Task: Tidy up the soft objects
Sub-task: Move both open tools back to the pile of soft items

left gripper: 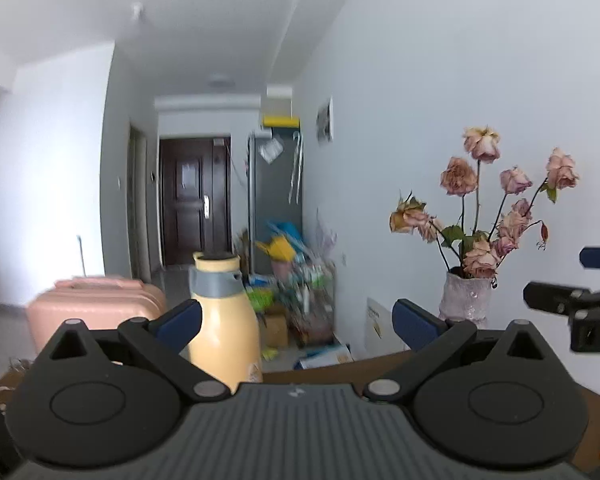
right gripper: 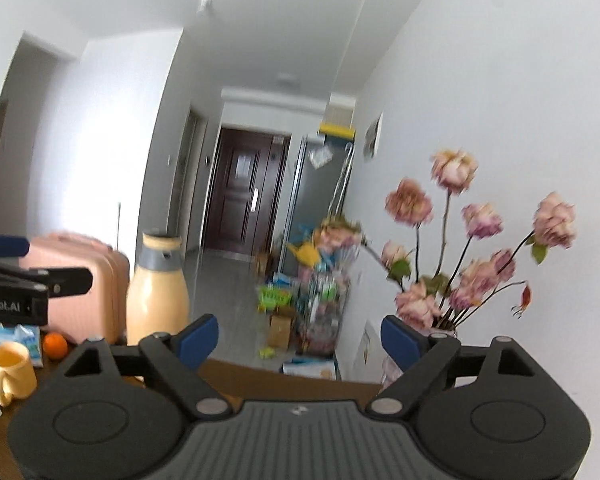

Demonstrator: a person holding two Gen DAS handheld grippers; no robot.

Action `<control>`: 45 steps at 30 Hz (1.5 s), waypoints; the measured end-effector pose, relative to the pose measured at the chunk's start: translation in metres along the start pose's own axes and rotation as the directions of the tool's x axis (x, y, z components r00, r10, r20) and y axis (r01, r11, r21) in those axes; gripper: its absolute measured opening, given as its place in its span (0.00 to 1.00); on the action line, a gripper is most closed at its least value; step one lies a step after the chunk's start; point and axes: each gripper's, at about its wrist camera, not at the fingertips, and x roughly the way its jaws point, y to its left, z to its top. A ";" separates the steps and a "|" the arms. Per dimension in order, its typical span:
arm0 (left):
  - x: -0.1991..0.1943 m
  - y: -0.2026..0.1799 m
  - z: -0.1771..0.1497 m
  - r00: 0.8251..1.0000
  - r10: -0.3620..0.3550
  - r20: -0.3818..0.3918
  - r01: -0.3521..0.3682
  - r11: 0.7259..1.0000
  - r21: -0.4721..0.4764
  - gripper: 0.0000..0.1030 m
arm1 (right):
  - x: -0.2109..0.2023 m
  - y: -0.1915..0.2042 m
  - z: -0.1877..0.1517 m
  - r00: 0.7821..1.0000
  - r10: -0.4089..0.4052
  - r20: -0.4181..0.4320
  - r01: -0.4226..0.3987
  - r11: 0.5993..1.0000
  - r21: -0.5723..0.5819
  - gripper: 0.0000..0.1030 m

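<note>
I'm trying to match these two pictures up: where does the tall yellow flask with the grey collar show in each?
Left wrist view: the yellow flask stands left of centre, just behind the left blue finger of the left hand-held gripper.
Right wrist view: the yellow flask stands further left, beside the pink suitcase.
Shared landmark: the dark door at the end of the hallway.

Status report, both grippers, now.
Left gripper open, nothing between jaws. Right gripper open, nothing held. No soft object in view. Ahead: yellow bottle, flower vase.
</note>
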 end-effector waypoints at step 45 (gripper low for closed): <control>-0.265 0.037 -0.267 0.996 0.087 0.033 -0.085 0.995 -0.057 1.00 | -0.259 0.073 -0.286 0.991 0.109 0.079 -0.121 0.976 0.181 1.00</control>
